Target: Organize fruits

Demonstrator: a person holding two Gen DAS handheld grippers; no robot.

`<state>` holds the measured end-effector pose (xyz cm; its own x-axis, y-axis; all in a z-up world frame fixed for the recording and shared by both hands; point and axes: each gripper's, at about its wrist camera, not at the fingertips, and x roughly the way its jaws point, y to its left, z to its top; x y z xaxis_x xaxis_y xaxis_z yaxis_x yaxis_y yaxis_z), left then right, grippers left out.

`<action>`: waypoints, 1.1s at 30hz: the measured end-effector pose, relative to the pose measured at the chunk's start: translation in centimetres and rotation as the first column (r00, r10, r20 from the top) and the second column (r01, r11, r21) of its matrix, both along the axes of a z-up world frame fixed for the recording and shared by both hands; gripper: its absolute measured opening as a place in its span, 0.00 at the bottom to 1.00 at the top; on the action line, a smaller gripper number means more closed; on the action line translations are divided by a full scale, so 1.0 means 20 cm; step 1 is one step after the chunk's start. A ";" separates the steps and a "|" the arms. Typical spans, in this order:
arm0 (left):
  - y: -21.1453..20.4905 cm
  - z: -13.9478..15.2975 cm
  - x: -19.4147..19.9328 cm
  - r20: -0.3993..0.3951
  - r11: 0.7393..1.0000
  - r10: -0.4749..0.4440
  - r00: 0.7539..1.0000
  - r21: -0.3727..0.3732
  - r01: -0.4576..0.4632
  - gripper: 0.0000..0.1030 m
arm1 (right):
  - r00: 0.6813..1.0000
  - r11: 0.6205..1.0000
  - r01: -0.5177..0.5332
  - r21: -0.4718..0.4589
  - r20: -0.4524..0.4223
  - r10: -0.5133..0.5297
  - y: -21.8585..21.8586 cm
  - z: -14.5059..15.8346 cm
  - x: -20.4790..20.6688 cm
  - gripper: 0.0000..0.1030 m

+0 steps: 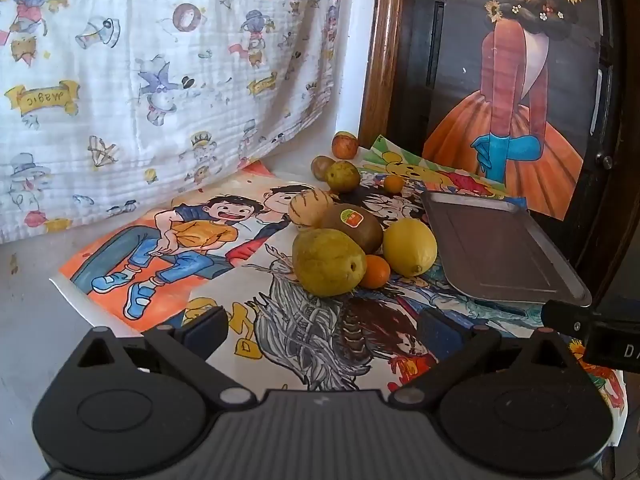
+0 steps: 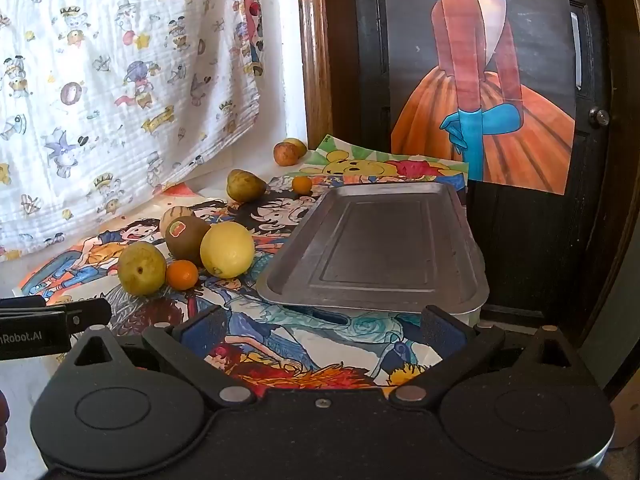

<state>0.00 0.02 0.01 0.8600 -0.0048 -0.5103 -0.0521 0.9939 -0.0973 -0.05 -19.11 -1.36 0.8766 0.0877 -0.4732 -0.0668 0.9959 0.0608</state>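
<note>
A cluster of fruit lies on cartoon posters: a green pear (image 1: 329, 262) (image 2: 141, 268), a small orange (image 1: 376, 271) (image 2: 182, 275), a yellow lemon (image 1: 410, 246) (image 2: 227, 249), a brown kiwi with a sticker (image 1: 354, 226) (image 2: 186, 236) and a tan striped fruit (image 1: 309, 208) (image 2: 174, 216). Farther back lie another pear (image 1: 342, 176) (image 2: 245, 186), a small orange (image 1: 394, 184) (image 2: 301, 184) and an apple (image 1: 345, 146) (image 2: 286, 154). An empty metal tray (image 1: 500, 252) (image 2: 376, 252) sits at the right. My left gripper (image 1: 320, 332) is open and empty, short of the fruit. My right gripper (image 2: 320, 330) is open and empty before the tray.
A patterned white cloth (image 1: 160, 80) hangs at the back left. A dark door with a wooden frame (image 2: 316, 60) and a poster of a girl in an orange dress (image 2: 492, 120) stands behind the tray. The posters cover a white table (image 1: 32, 320).
</note>
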 end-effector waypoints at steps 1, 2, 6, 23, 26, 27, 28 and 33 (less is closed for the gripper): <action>0.00 0.00 0.00 0.000 1.000 0.000 1.000 -0.005 0.000 1.00 | 1.000 1.000 0.000 -0.001 -0.002 0.000 0.00 0.00 0.00 1.00; 0.00 0.00 0.00 0.001 1.000 0.000 1.000 -0.004 0.000 1.00 | 1.000 1.000 0.000 0.000 -0.002 0.000 0.00 0.00 0.00 1.00; 0.00 0.00 0.00 0.004 1.000 -0.001 1.000 -0.004 0.001 1.00 | 1.000 1.000 0.001 0.000 -0.002 -0.001 0.00 0.00 0.00 1.00; 0.02 -0.02 0.00 -0.002 1.000 -0.002 1.000 -0.007 0.002 1.00 | 1.000 1.000 -0.001 -0.002 -0.005 0.001 0.02 0.00 0.00 1.00; 0.01 -0.02 -0.01 -0.003 1.000 0.000 1.000 -0.006 0.000 1.00 | 1.000 1.000 -0.001 -0.002 -0.005 0.001 0.01 0.00 0.00 1.00; 0.01 -0.02 -0.01 -0.004 1.000 0.001 1.000 -0.005 -0.001 1.00 | 1.000 1.000 -0.001 -0.002 -0.006 0.001 0.01 0.00 0.00 1.00; 0.01 -0.03 -0.02 -0.004 1.000 0.002 1.000 -0.005 -0.002 1.00 | 1.000 1.000 -0.001 -0.002 -0.006 0.001 0.01 0.00 0.00 1.00; 0.00 -0.03 -0.02 -0.006 1.000 0.003 1.000 -0.006 -0.003 1.00 | 1.000 1.000 -0.001 -0.002 -0.008 0.001 0.01 -0.01 0.01 1.00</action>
<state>-0.36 0.04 -0.63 0.8568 -0.0053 -0.5157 -0.0557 0.9932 -0.1027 0.08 -18.87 -1.46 0.8728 0.0872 -0.4802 -0.0672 0.9960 0.0588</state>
